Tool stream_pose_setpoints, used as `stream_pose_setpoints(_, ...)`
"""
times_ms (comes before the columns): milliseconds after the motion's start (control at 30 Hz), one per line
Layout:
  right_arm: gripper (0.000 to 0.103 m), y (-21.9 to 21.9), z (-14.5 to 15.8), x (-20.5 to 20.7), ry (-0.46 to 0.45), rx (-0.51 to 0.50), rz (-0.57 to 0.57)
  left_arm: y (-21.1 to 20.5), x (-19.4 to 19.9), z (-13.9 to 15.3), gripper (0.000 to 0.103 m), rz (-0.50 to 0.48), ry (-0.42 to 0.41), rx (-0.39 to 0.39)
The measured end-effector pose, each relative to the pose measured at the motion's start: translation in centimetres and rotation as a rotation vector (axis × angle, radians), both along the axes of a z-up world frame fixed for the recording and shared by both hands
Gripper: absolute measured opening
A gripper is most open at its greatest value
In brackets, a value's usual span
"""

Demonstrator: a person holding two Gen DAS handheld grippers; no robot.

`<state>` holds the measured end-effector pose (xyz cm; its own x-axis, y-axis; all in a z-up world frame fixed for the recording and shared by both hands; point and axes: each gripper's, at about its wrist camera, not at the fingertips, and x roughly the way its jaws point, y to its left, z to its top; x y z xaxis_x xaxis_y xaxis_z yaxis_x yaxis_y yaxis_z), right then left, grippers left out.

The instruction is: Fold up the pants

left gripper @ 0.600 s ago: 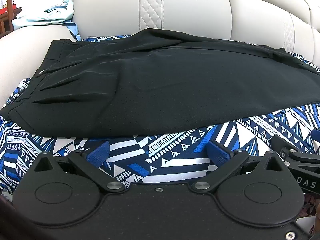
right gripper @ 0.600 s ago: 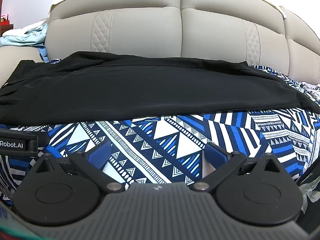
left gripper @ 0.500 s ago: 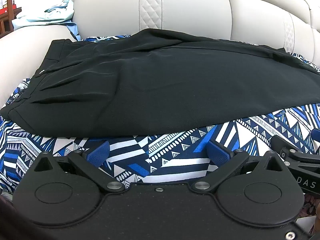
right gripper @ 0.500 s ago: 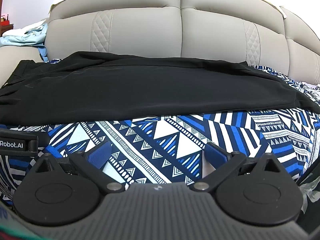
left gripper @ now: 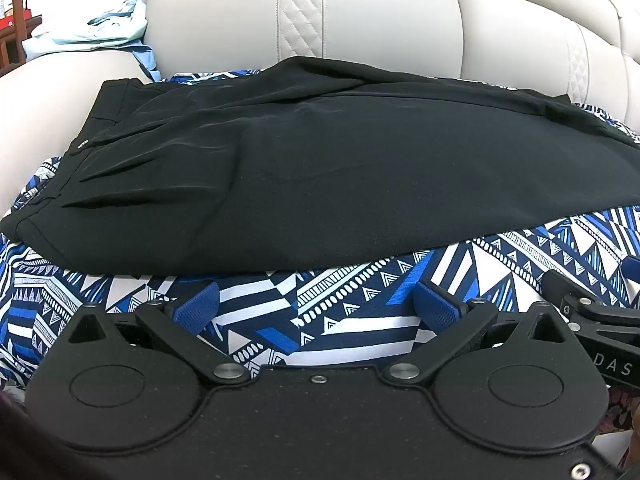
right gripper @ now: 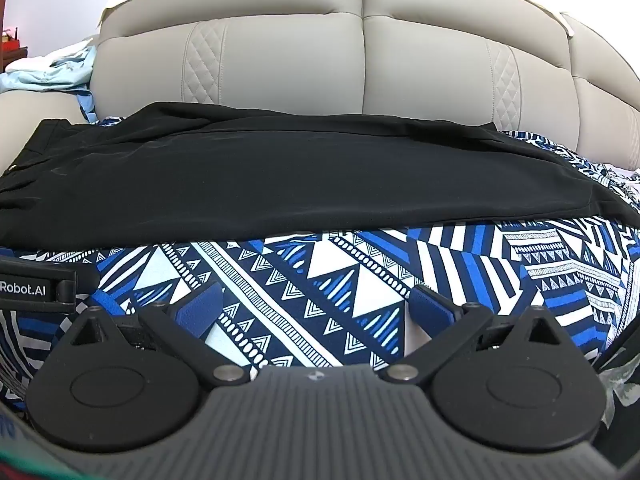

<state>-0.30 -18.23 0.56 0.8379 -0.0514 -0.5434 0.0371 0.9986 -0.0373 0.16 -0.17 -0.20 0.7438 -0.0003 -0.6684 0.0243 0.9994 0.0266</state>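
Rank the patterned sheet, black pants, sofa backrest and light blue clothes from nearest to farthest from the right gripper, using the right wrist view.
From the right gripper, jaws open and empty:
1. Patterned sheet, directly under and ahead of the fingers.
2. Black pants, spread across the sheet beyond it.
3. Sofa backrest, upright behind the pants.
4. Light blue clothes, far left on the armrest.

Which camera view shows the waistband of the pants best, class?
The left wrist view. There the waistband of the pants lies well inside the picture, with its pleats clear. In the right wrist view the waistband sits squeezed at the left edge, dark and partly cut off.
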Motion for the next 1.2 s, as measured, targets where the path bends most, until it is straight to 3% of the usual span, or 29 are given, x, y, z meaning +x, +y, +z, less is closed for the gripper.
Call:
stream_pose_setpoints(700,0.103,0.2,0.0,-0.1,-0.005,-0.004,-0.001,-0.1,0.2,0.4,0.103,0.003,0.004,-0.002)
stream_pose_setpoints(867,0.103,0.5,-0.2,0.1,0.010,-0.016,-0.021,-0.2,0.2,0.5,0.103,0.016,0.000,-0.004)
stream_pose_setpoints(933,0.103,0.4,0.5,0.7,0.055,-0.012,-0.013,0.0,0.3,0.8,0.102,0.021,0.020,-0.020)
stream_pose_setpoints(1033,0.103,-0.3,1.5,1.3,0.076,0.043,0.006,1.0,0.7,2.0,0.095,0.024,0.042,-0.054)
stream_pose_setpoints(1200,0.103,-2.5,4.6,2.4,0.022,0.087,0.024,4.2,2.7,6.6,0.097,0.057,-0.012,-0.126)
